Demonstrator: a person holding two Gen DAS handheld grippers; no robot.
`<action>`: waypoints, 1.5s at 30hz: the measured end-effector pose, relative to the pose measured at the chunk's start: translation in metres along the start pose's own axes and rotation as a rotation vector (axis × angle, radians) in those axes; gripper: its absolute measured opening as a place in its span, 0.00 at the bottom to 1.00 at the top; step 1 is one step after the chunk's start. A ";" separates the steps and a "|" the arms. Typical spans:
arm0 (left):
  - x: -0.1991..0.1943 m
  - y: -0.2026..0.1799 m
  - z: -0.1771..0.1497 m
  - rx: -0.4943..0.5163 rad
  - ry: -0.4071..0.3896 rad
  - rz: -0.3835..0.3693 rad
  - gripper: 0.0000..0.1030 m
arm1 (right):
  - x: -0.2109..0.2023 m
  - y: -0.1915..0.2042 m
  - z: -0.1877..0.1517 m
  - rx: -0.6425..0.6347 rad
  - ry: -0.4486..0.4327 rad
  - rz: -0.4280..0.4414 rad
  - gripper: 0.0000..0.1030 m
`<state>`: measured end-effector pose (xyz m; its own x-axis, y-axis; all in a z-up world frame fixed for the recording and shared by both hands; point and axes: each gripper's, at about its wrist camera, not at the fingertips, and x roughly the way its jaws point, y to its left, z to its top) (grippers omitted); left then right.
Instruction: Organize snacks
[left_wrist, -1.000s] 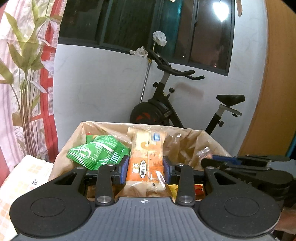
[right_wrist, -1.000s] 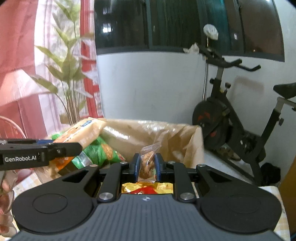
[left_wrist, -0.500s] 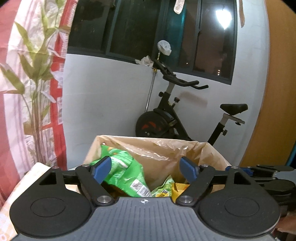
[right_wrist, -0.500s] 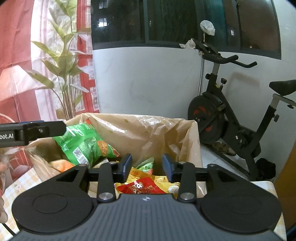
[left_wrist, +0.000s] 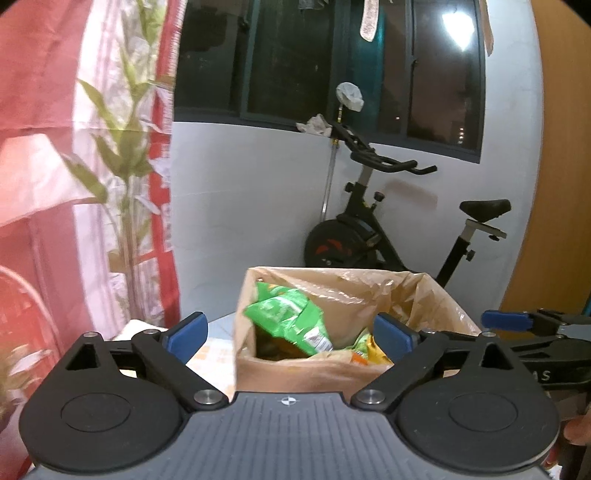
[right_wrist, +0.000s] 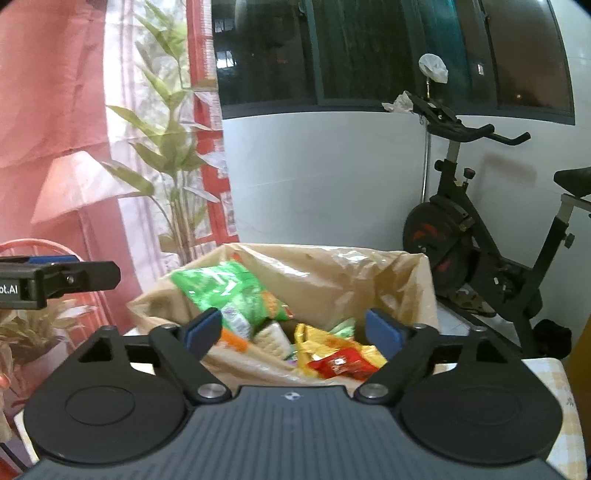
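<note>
A cardboard box lined with a brown plastic bag (left_wrist: 369, 284) (right_wrist: 332, 266) stands on the table and holds several snack packets. A green bag (left_wrist: 288, 317) (right_wrist: 229, 288) leans at its left side. In the right wrist view a red packet (right_wrist: 343, 365), a yellow packet (right_wrist: 321, 339) and a pale cracker pack (right_wrist: 271, 334) lie inside. My left gripper (left_wrist: 290, 332) hovers before the box, jaws opening, nothing between them. My right gripper (right_wrist: 293, 329) hovers likewise, jaws opening and empty. One finger (left_wrist: 506, 319) of the right gripper shows in the left wrist view.
An exercise bike (left_wrist: 369, 229) (right_wrist: 480, 236) stands behind the box against the white wall. A leafy plant (right_wrist: 173, 166) and a red curtain (left_wrist: 37, 110) are at the left. A checked tablecloth (right_wrist: 557, 376) covers the table. A person's hand (left_wrist: 576, 432) shows at the lower right.
The left gripper let go of an orange cracker pack and the right let go of a small clear bag. Both packs dropped into the box. Both grippers opened wide and drew back and up.
</note>
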<state>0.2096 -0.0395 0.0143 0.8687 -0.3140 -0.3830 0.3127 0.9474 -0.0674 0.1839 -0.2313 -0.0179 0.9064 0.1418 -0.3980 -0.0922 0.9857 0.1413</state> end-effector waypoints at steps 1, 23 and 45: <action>-0.007 0.001 0.000 0.009 -0.007 0.012 0.95 | -0.004 0.005 0.000 -0.004 -0.001 0.000 0.92; -0.142 -0.010 -0.022 0.018 -0.114 0.182 0.95 | -0.124 0.080 -0.020 -0.015 -0.115 -0.036 1.00; -0.155 -0.014 -0.027 -0.005 -0.138 0.190 0.95 | -0.139 0.084 -0.030 0.014 -0.120 -0.023 1.00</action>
<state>0.0599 -0.0022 0.0500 0.9562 -0.1349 -0.2598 0.1368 0.9905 -0.0110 0.0378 -0.1653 0.0224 0.9512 0.1067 -0.2896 -0.0662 0.9870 0.1463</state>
